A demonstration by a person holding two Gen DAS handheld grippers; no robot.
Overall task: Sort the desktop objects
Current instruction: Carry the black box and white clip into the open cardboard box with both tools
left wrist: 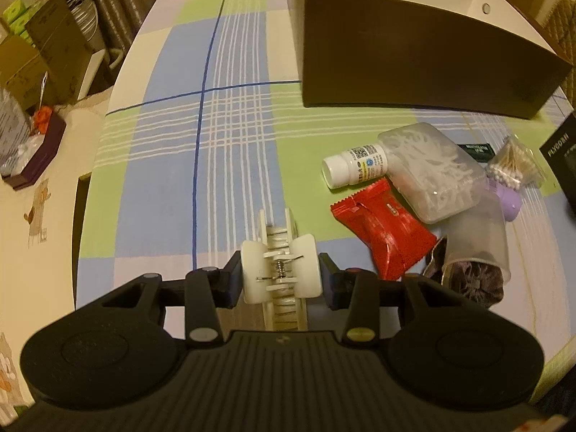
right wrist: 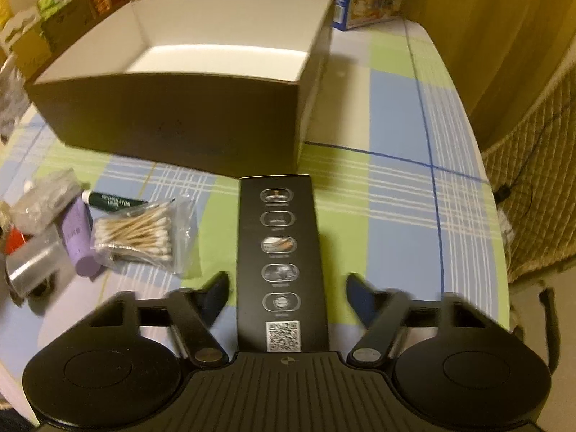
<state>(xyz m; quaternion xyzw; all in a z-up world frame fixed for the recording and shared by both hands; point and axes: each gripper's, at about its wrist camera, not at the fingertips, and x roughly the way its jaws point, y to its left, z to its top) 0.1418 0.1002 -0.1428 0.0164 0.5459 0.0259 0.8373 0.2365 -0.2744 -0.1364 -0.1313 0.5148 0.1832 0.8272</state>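
Nearest the lens in the right wrist view, the right gripper (right wrist: 288, 289) stands with its jaws wide apart, a tall black cardboard carton printed with a column of oval icons and a QR code (right wrist: 282, 262) lying between them. Neither finger seems to touch it; a gap shows on both sides, the wider on the right. The carton's long axis runs straight up the frame, in line with the fingers, and its far end points at the dark front wall of the large open storage box with a white interior (right wrist: 169, 122), which fills the upper middle and upper left. I would judge the next move to be a plain closing across the carton's narrow width, then a lift forward over that wall.

At the bottom centre of the left wrist view, the left gripper (left wrist: 280, 275) is closed on a white plastic claw hair clip (left wrist: 280, 270), its pads pressing the clip's two wings. The clip's toothed spine runs up and down the frame, along the fingers. From there the same box sits at upper right.

Still loose on the checked tablecloth (left wrist: 172, 180) are a white pill bottle (left wrist: 354, 167), a red foil packet (left wrist: 385, 232) and a clear bag of cotton swabs (right wrist: 138, 232), clustered together, nearer the left gripper.
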